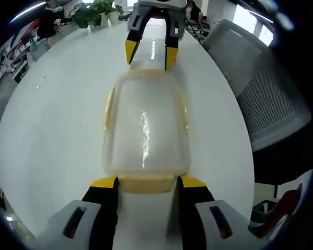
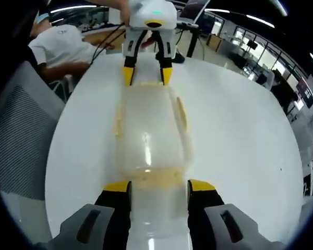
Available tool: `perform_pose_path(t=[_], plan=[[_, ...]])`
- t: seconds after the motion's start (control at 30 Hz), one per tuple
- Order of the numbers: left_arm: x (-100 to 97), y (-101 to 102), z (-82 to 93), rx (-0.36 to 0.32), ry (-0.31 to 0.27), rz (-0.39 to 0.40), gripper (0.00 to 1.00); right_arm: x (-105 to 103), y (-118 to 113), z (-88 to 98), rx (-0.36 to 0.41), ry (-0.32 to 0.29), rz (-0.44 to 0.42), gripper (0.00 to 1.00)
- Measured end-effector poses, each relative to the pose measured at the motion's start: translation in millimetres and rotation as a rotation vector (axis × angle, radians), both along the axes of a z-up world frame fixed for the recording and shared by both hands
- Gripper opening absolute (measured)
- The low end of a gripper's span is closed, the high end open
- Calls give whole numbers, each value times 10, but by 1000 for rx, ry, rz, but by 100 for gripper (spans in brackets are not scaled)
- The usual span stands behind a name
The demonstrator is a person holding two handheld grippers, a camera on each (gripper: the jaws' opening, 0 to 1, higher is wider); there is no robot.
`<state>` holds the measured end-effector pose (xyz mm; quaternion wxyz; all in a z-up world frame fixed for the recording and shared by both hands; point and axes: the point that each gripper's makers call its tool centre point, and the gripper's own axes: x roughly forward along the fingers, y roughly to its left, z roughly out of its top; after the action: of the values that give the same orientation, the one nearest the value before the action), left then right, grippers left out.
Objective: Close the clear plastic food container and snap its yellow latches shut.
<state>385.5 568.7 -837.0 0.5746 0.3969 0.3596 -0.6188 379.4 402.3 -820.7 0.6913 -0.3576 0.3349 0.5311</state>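
Surface: white round table (image 1: 57, 120), glossy, bearing the container at its middle in both views.
Left gripper: left gripper (image 1: 146, 183) rises from 6 o'clock of the left gripper view, jaws spread apart, yellow tips flanking the container's near end latch without a visible clamp on it.
Container, left gripper view: clear plastic food container (image 1: 145, 127) lies lengthwise from 6 toward 12 o'clock, lid on top, a light reflection running down its centre.
Latches: yellow latches (image 1: 146, 183) show at the near end and along both long sides; whether each is snapped down cannot be told.
Right gripper, far end: right gripper (image 1: 148, 56) comes in at 12 o'clock, jaws parted, tips at the container's far end.
Right gripper view: right gripper (image 2: 159, 187) at 6 o'clock, jaws apart around the near end of the container (image 2: 148, 138); left gripper (image 2: 146, 75) at 12 o'clock, also spread.
Beside: grey mesh office chair (image 1: 266, 99) at 3 o'clock, just off the table edge.
Beyond: potted plant (image 1: 94, 13) at 11 o'clock; a person in a white shirt (image 2: 62, 49) at 10 o'clock of the right gripper view.
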Motion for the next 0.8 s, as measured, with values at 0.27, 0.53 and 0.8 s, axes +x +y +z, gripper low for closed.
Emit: perform_pose_path(t=[0.27, 0.53, 0.8], plan=[[6, 8, 2, 4, 4, -7, 44, -23, 73, -84, -17, 29, 32, 42], [39, 6, -9, 4, -2, -13, 41, -44, 82, -149, -45, 48, 68, 39], [47, -4, -13, -15, -2, -10, 40, -36, 66, -165, -49, 62, 58, 38]])
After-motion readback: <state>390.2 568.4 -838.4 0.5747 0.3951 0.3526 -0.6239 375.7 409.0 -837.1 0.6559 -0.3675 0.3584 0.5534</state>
